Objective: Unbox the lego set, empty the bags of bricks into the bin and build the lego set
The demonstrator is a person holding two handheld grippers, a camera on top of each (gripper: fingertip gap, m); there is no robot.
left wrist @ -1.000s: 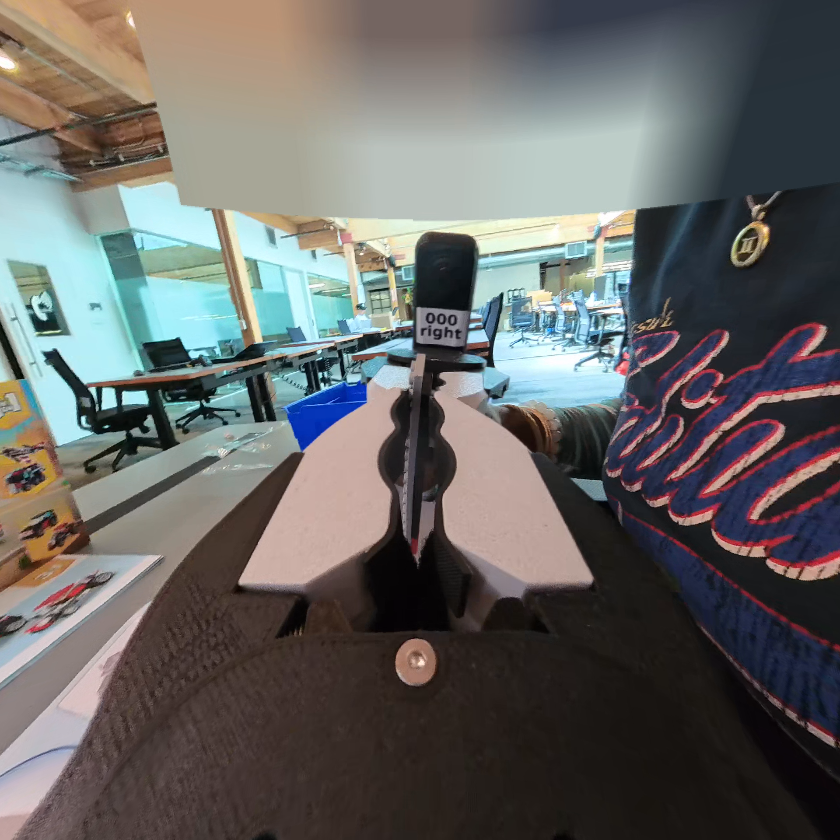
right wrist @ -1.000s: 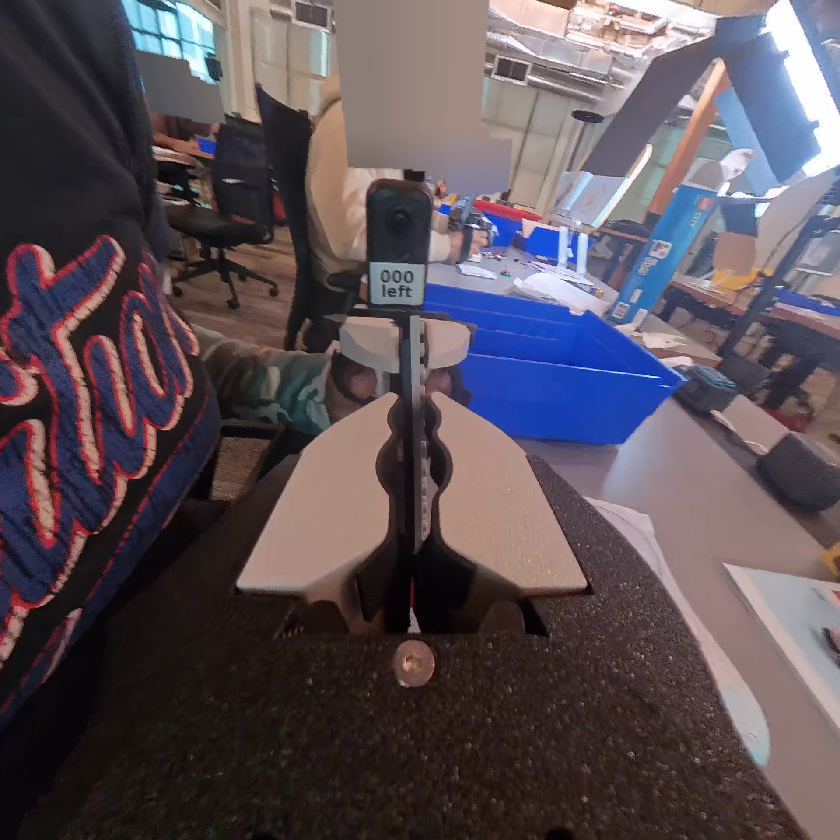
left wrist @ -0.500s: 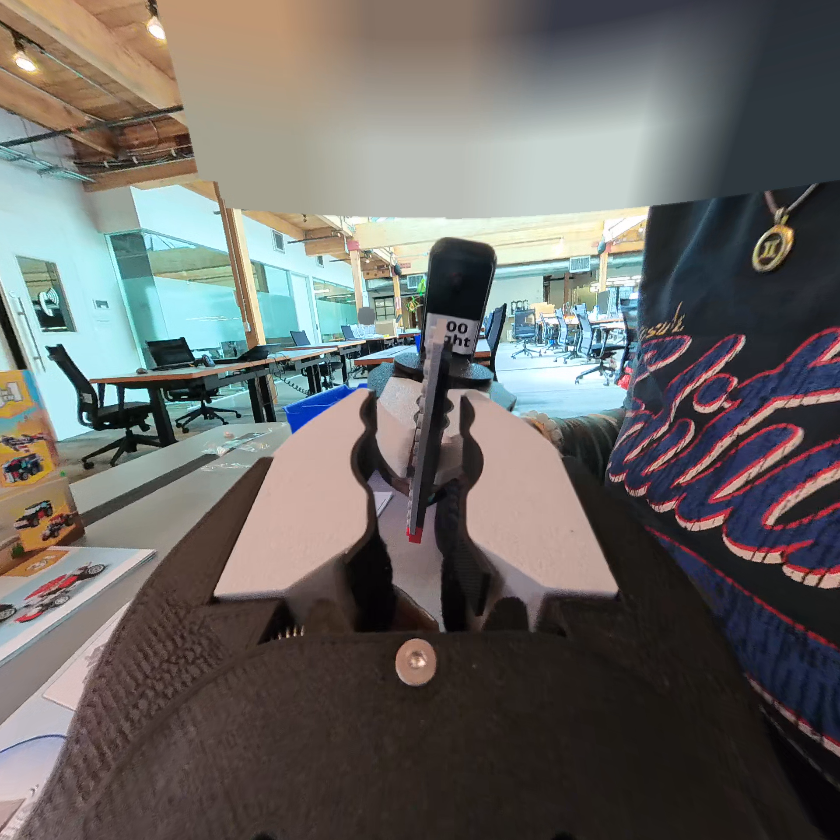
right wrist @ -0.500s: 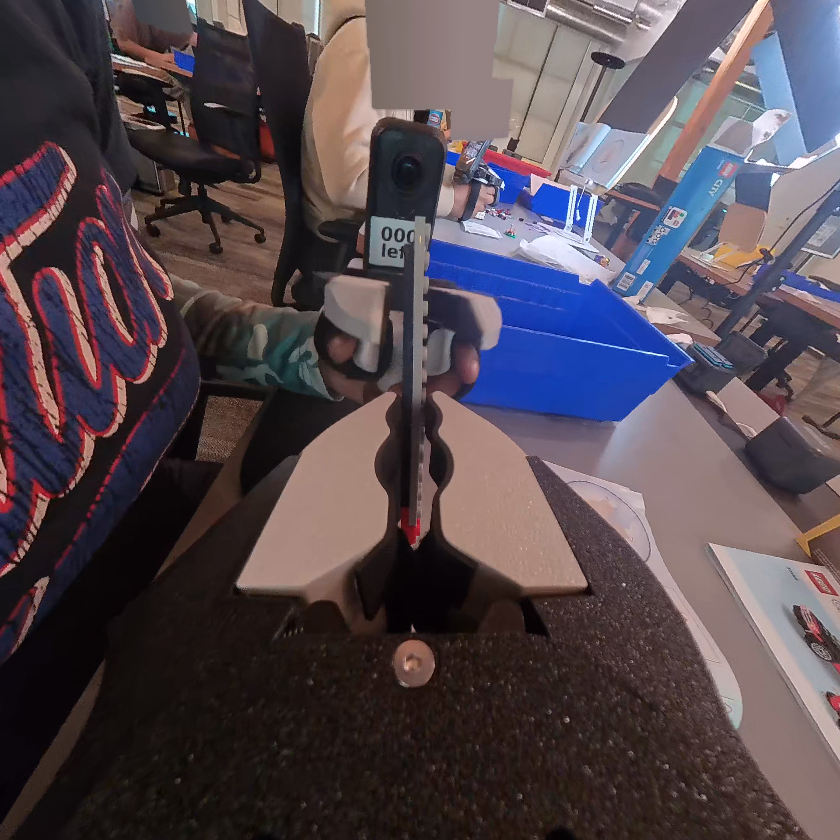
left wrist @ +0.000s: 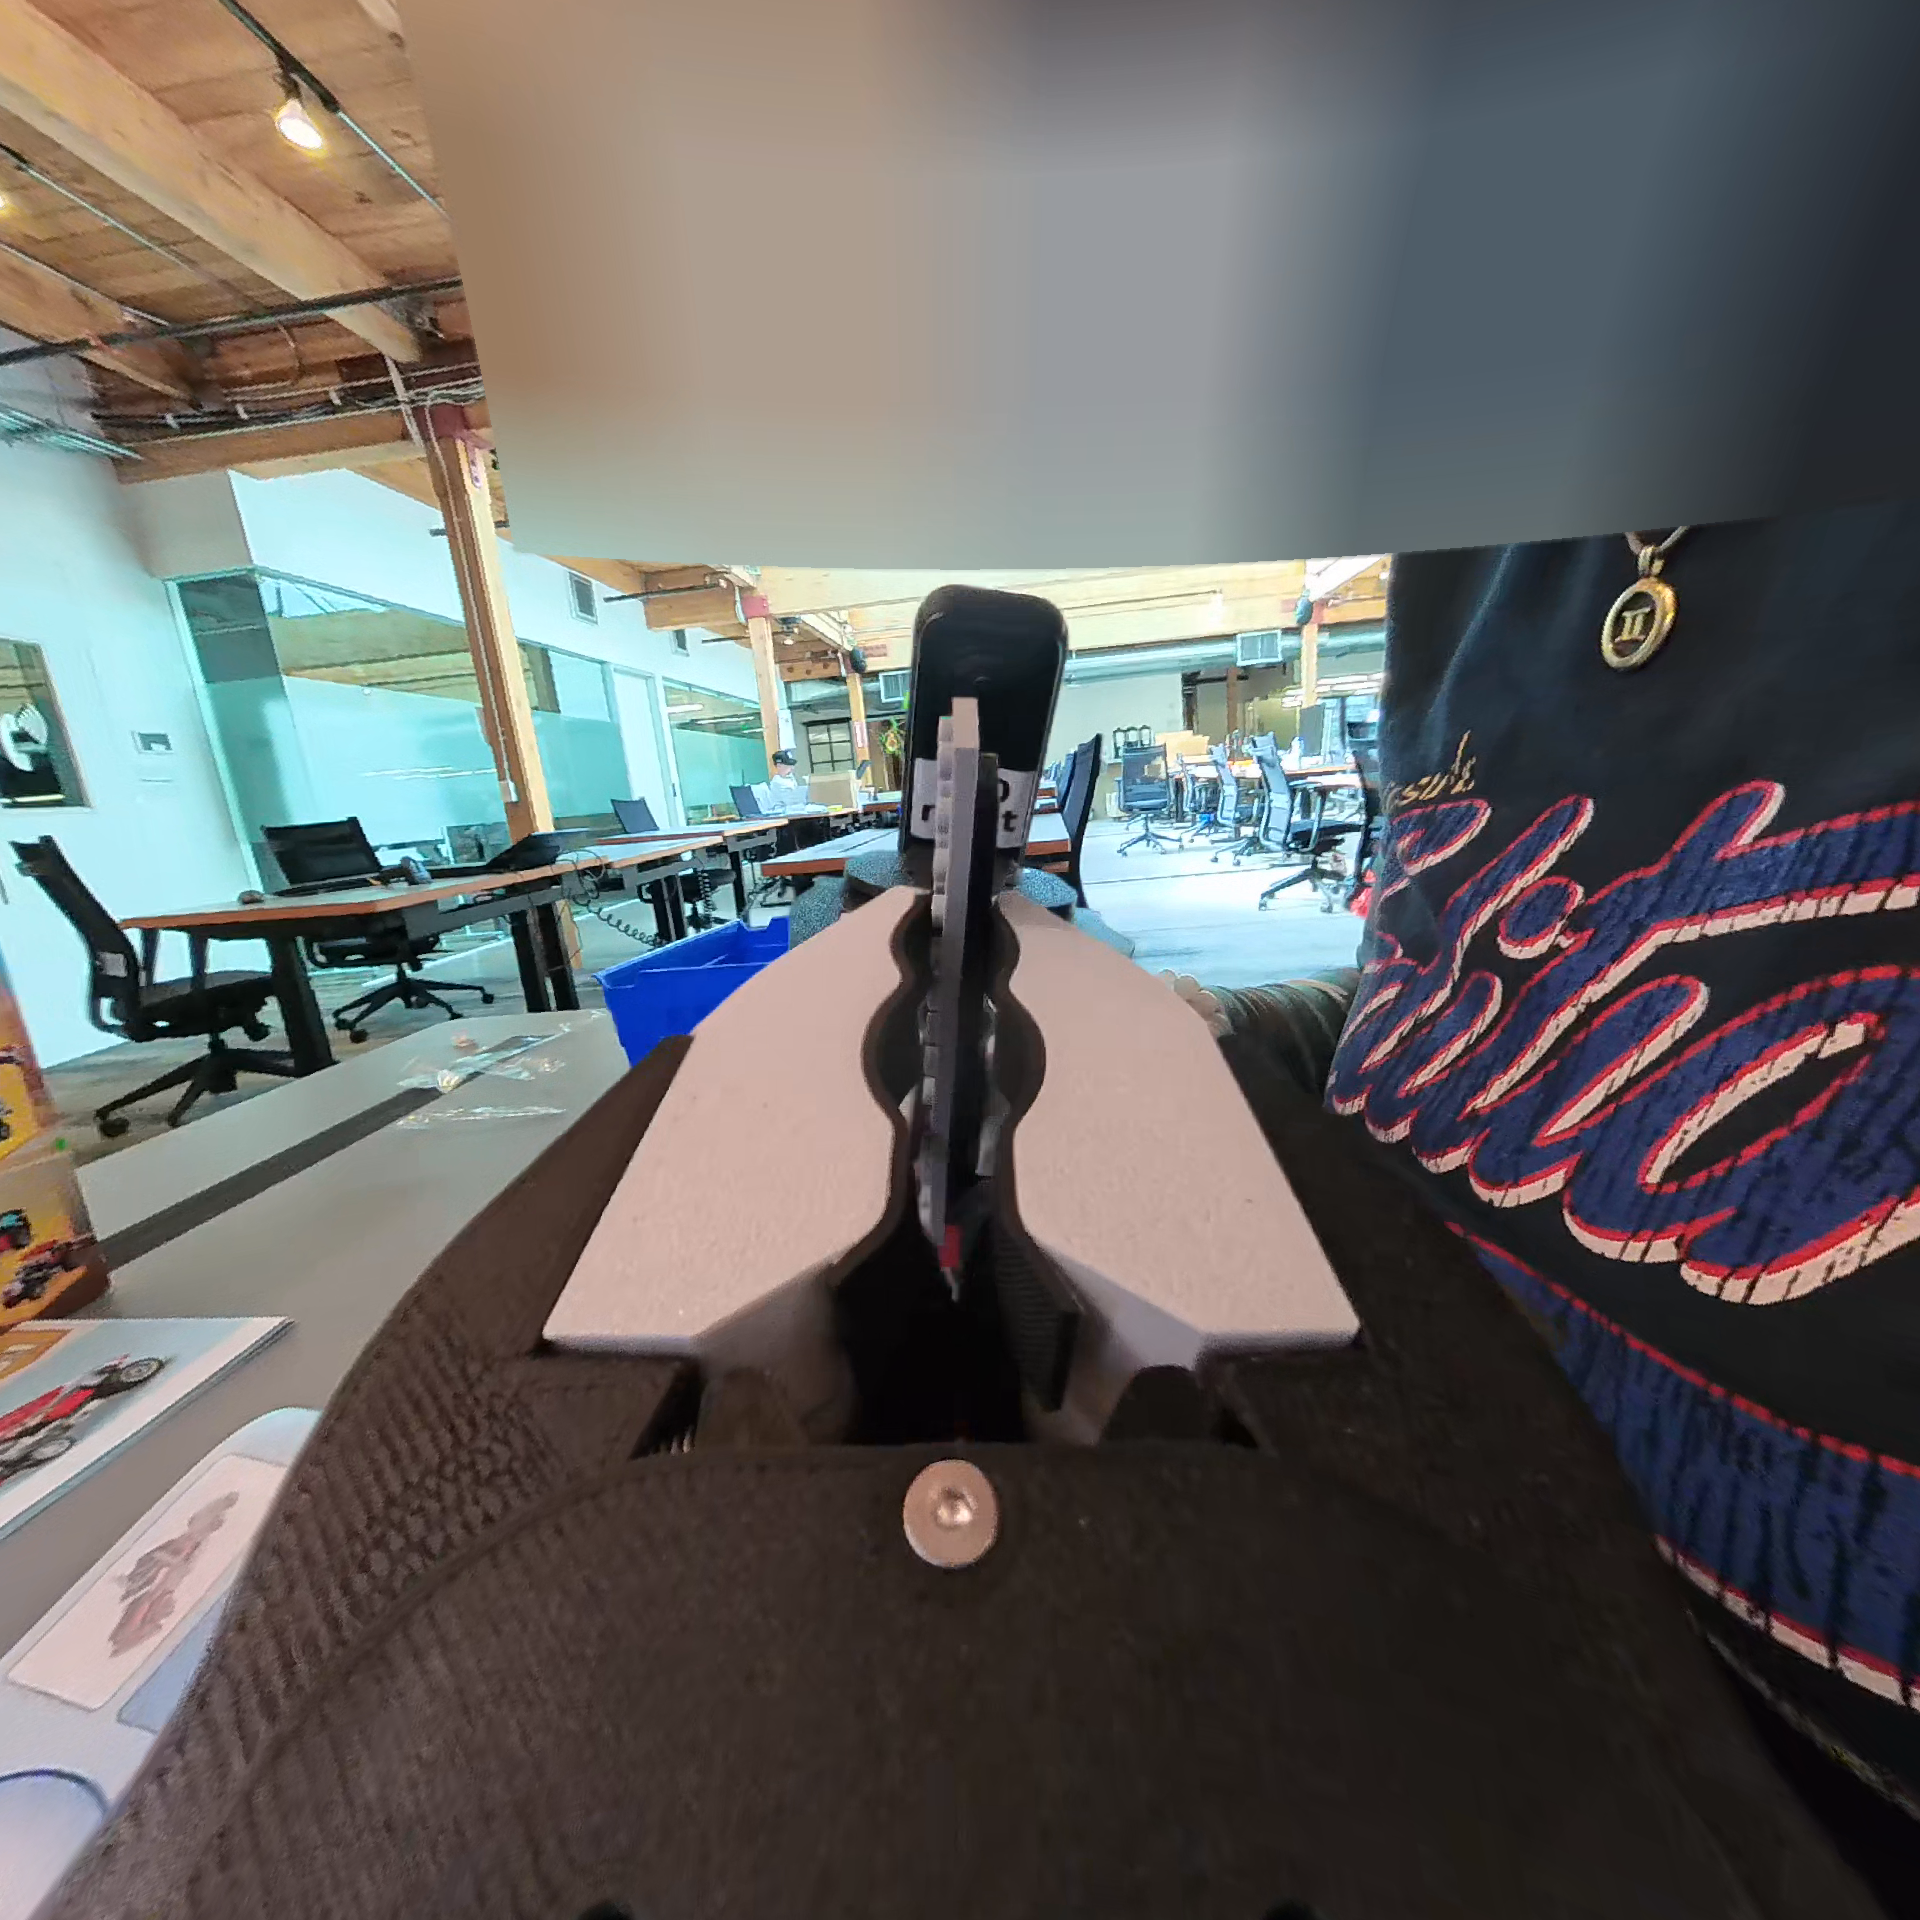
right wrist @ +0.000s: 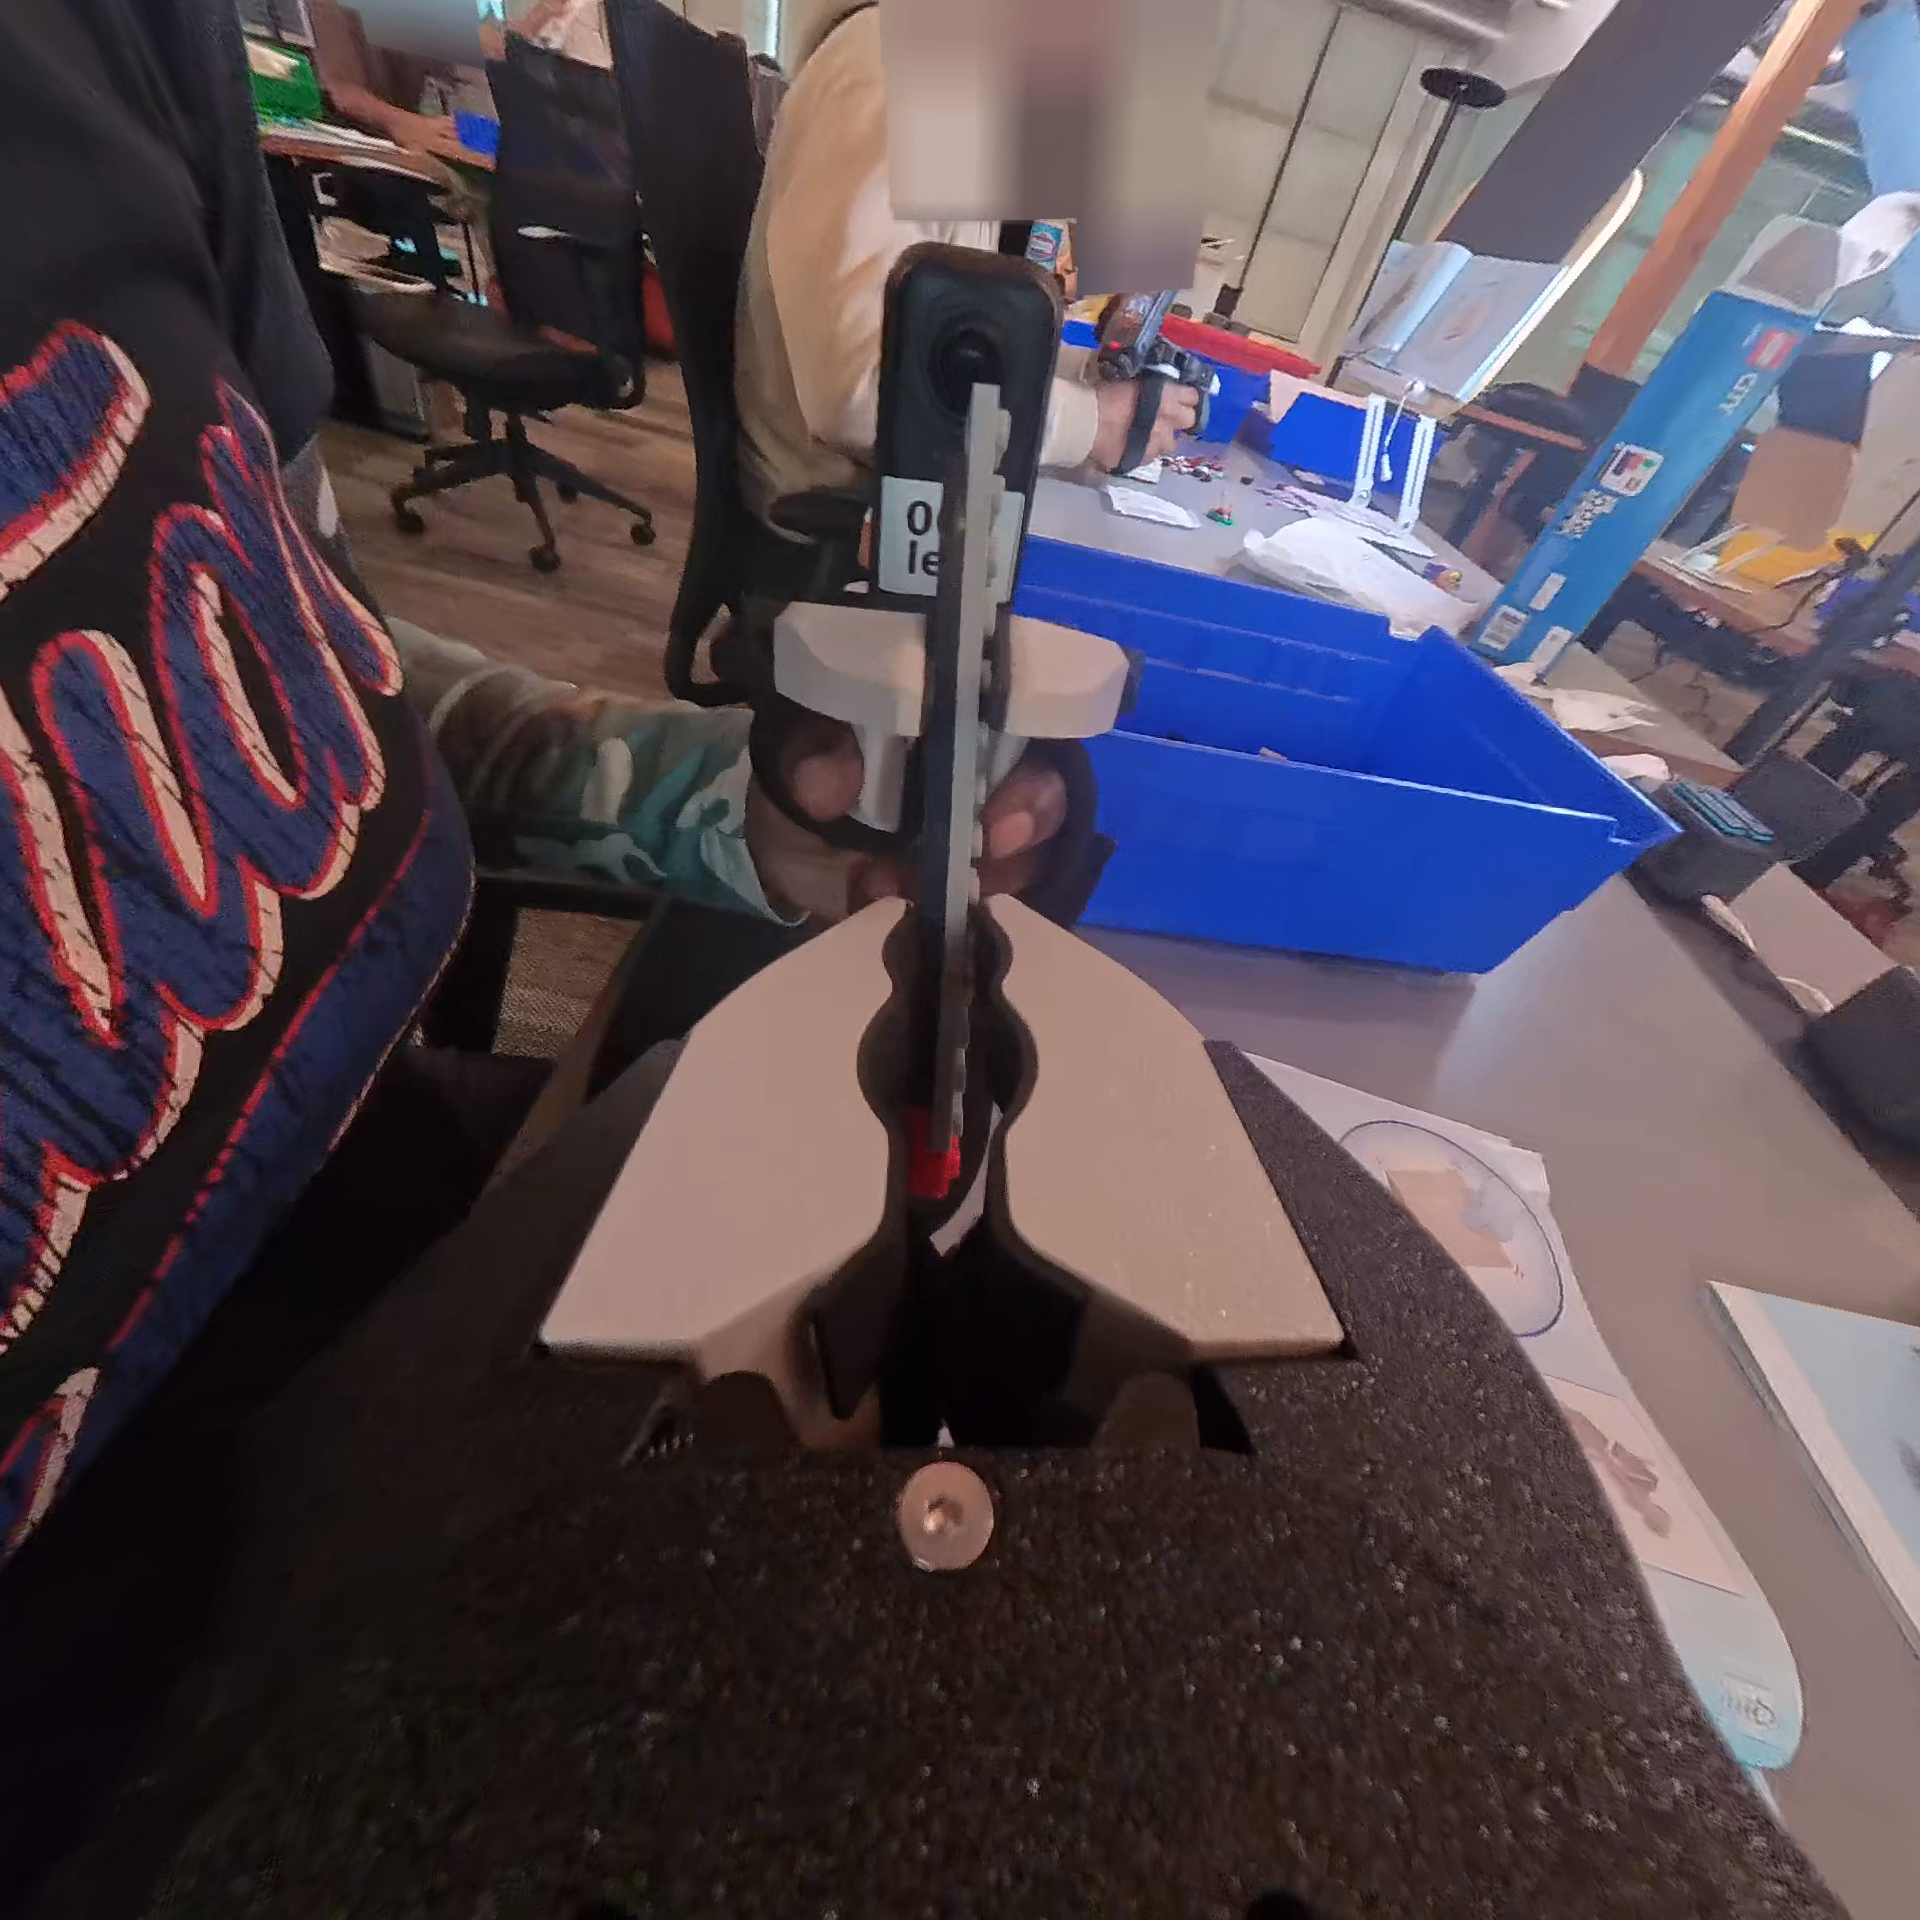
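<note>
Bright, even daylight fills both wide-angle views, edges bowed by fisheye distortion, with glare at the right wrist view's upper-right corner.

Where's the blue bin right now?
In the right wrist view the blue bin sits on the grey table, right of centre, just behind the far tool. In the left wrist view only its corner shows, left of the fingers.

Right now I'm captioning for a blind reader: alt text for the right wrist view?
The right gripper is shut on a thin grey Lego plate held edge-on; the left gripper grips its far end. Beyond them, a blue bin sits on the grey table.
</note>
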